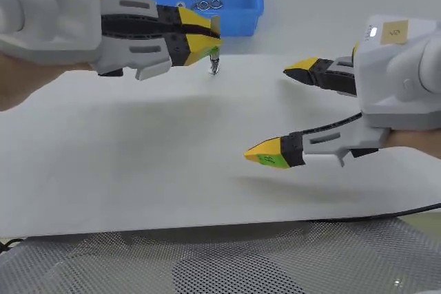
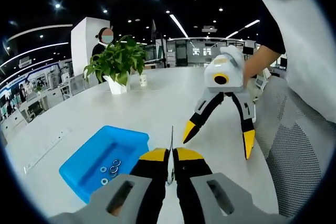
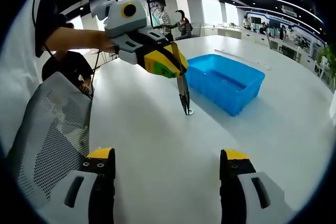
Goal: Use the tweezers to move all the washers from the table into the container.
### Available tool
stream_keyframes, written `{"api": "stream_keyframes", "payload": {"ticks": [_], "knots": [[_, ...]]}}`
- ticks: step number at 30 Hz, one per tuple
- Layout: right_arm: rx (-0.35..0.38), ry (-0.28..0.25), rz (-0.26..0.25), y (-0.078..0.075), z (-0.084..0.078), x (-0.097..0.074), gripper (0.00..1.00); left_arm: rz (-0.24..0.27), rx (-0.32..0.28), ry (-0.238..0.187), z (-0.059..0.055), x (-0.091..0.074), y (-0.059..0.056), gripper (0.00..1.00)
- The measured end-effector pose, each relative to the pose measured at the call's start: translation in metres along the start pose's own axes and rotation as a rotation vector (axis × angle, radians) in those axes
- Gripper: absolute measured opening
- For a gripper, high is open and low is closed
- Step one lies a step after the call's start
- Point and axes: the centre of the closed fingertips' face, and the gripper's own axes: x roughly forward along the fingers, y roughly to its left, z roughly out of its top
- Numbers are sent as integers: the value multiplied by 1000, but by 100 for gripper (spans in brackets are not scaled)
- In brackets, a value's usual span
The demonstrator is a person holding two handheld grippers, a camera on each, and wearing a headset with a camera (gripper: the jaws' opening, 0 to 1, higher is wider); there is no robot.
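Several washers (image 1: 201,3) sit in the bin (image 1: 241,22) beyond the left tool (image 1: 215,38), which clamps the tweezers (image 1: 214,63), tips on one more washer (image 3: 189,112) on the counter (image 1: 138,163). The right tool (image 1: 275,111) gapes, empty.

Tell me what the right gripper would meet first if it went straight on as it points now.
Probably the tweezers in the left gripper, near the washer at their tip; depth is unclear.

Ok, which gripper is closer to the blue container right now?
Left. The left gripper, shut on the tweezers, sits just in front of the blue container. The right gripper, open, hangs well short of it, lower right in the head view.
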Motion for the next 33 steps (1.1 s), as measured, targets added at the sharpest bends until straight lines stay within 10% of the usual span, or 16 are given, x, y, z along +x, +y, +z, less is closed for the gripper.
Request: {"api": "stream_keyframes", "payload": {"ticks": [10, 33], "knots": [[-77, -64, 61, -3, 32, 23, 80, 0, -34, 28, -5, -6, 12, 8], [-268, -49, 176, -30, 66, 61, 29, -97, 5, 77, -3, 1, 2, 8]]}}
